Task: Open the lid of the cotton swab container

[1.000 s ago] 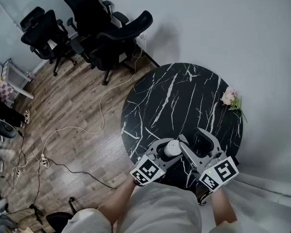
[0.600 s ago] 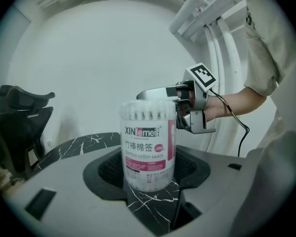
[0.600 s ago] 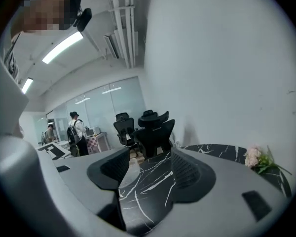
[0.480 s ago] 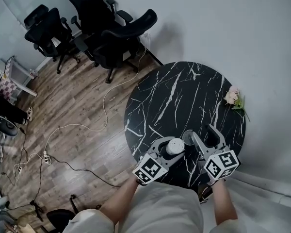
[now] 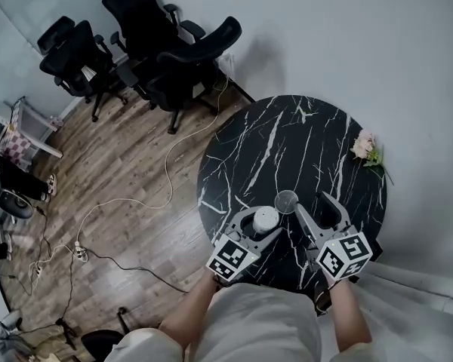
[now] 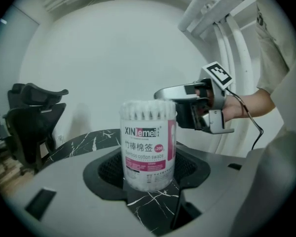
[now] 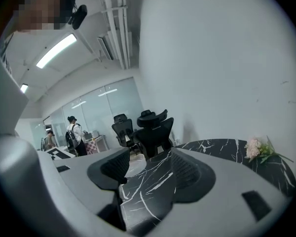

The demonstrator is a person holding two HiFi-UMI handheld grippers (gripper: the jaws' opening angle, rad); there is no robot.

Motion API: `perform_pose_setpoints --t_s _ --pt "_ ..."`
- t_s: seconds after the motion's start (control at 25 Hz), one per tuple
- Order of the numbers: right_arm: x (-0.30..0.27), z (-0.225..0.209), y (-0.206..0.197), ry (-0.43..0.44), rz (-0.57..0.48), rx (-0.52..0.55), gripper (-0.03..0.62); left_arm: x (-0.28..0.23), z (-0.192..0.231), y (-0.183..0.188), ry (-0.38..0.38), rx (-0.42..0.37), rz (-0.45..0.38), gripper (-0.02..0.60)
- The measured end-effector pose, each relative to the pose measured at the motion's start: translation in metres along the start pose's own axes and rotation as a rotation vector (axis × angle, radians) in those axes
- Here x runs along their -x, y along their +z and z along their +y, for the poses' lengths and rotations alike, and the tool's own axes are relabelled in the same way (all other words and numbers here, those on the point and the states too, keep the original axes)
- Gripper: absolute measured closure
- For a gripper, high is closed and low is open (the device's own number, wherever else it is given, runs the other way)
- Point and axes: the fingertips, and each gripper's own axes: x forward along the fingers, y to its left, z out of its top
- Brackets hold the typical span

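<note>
The left gripper [image 5: 263, 228] is clamped on the cotton swab container [image 6: 148, 147], one padded jaw against each side. The tub stands upright on the round black marble table [image 5: 287, 138], near the edge closest to the person. Its pink-and-white label faces the left gripper view, and a row of white swab tips [image 6: 148, 106] shows at the top, where no cover is visible. A clear round lid [image 5: 286, 200] is just beyond the tub, separate from it and right at the tip of the right gripper's inner jaw (whether it touches that jaw or simply lies on the marble cannot be told). The right gripper [image 5: 313, 204] is beside the left one, with its jaws spread wide. Its own view shows only veined tabletop between the pads. A small bunch of pale pink flowers [image 5: 364, 151] lies at the table's far right edge, well apart from the tub.
</note>
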Motion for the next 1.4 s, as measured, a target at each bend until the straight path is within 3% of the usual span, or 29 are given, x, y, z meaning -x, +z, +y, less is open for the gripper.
perform_pose_setpoints --t_s 0.16,0.4,0.56,0.96,1.4 --pt "0.007 0.014 -0.001 0.020 0.006 0.035 0.317 0.001 0.029 0.000 0.109 0.028 -0.002 0.318" --pt "0.006 0.035 -0.043 0.038 0.073 0.073 0.318 0.007 0.057 0.006 0.233 0.071 -0.009 0.318" --pt "0.007 0.043 -0.059 0.048 0.108 0.086 0.335 0.006 0.052 0.005 0.228 0.082 -0.003 0.318" --pt "0.007 0.036 -0.071 -0.015 0.129 0.051 0.520 0.013 0.029 -0.009 0.202 0.139 0.005 0.318" --pt "0.013 0.046 -0.079 0.004 0.117 -0.063 0.559 0.024 0.024 -0.015 0.197 0.152 0.002 0.318"
